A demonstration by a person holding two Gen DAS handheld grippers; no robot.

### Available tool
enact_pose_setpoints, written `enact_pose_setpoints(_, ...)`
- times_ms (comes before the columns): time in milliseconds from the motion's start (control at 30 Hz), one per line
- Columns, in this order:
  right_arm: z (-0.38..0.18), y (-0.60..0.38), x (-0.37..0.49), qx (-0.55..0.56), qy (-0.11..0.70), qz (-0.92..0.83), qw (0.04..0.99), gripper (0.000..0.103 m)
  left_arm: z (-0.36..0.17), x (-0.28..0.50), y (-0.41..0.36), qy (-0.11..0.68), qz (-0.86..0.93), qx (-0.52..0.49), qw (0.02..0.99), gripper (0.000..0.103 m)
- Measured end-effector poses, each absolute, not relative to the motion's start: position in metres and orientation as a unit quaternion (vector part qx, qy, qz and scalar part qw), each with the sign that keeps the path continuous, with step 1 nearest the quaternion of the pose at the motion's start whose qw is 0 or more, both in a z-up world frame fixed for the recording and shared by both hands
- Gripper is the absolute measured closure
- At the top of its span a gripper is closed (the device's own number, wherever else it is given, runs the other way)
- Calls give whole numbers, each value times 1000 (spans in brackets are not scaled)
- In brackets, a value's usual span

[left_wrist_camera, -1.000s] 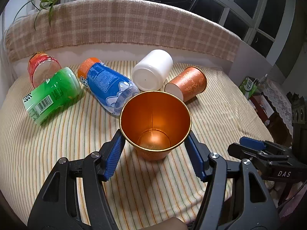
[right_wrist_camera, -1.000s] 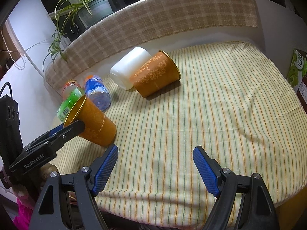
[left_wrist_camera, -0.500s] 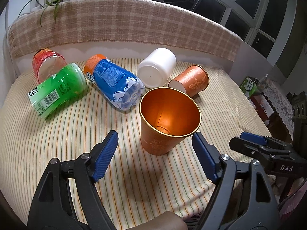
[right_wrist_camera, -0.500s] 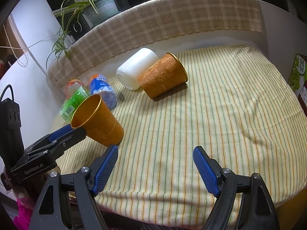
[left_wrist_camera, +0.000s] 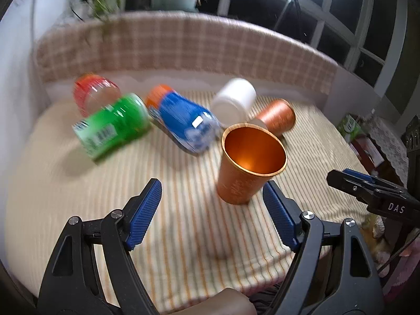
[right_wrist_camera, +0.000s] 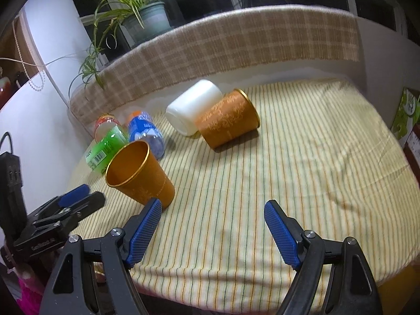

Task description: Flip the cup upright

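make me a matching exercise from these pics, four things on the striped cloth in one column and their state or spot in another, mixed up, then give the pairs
Things:
1. near copper cup
2. far copper cup
3. white cup
4. green bottle

States or places:
A. lying on its side, rim edged in gold
B. lying on its side with a barcode label showing
C. standing upright, mouth up, just beyond the open left gripper
D. lying on its side right beside the far copper cup, towards the checked cloth

Pairs: 1-C, 2-A, 3-D, 4-B
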State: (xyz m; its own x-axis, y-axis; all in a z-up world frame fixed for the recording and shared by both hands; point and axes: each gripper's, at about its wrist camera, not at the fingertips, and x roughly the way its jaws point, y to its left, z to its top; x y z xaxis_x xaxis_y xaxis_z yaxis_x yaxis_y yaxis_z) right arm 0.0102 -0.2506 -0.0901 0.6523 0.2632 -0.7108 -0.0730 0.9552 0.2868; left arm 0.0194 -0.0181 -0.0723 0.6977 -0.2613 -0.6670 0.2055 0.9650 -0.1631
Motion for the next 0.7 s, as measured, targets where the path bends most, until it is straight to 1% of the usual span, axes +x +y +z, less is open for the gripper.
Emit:
enact_pose_setpoints(33, -87, -250, 9, 112, 399, 90, 906, 17, -67, 15, -16, 354, -118, -36, 927, 21)
enact_pose_setpoints(100, -82, -247, 6, 101, 385, 84, 913, 15, -58, 6, -13, 331, -103, -32, 937, 14)
enact_pose_setpoints(133, -78, -245, 4, 90, 375, 78, 919, 14, -52, 1, -11, 315, -95, -31, 944, 8)
enact_pose_setpoints(167, -76, -243, 3, 83, 367, 73, 924, 12, -45, -6, -10, 294, -84, -28, 952, 4)
enact_pose_setpoints(200, -72, -241, 1, 73, 356, 68, 929, 10, -39, -11, -9, 279, -75, -25, 957, 3)
enact_pose_setpoints(300, -64, -235, -3, 51, 333, 57, 940, 9, -27, -19, -9, 248, -59, -14, 967, 2)
enact_pose_setpoints(333, -61, -233, -3, 47, 328, 55, 942, 8, -24, -21, -8, 243, -56, -13, 968, 1)
enact_pose_setpoints(367, -59, -232, -3, 44, 321, 53, 945, 1, -21, -23, -8, 239, -53, -12, 970, 1)
enact_pose_setpoints(533, -48, -226, -9, 30, 287, 33, 957, 0, -19, -26, -5, 233, -45, -11, 971, 1)
enact_pose_setpoints(700, -45, -224, -9, 26, 280, 33, 959, 0, -19, -27, -6, 237, -41, -11, 971, 1)
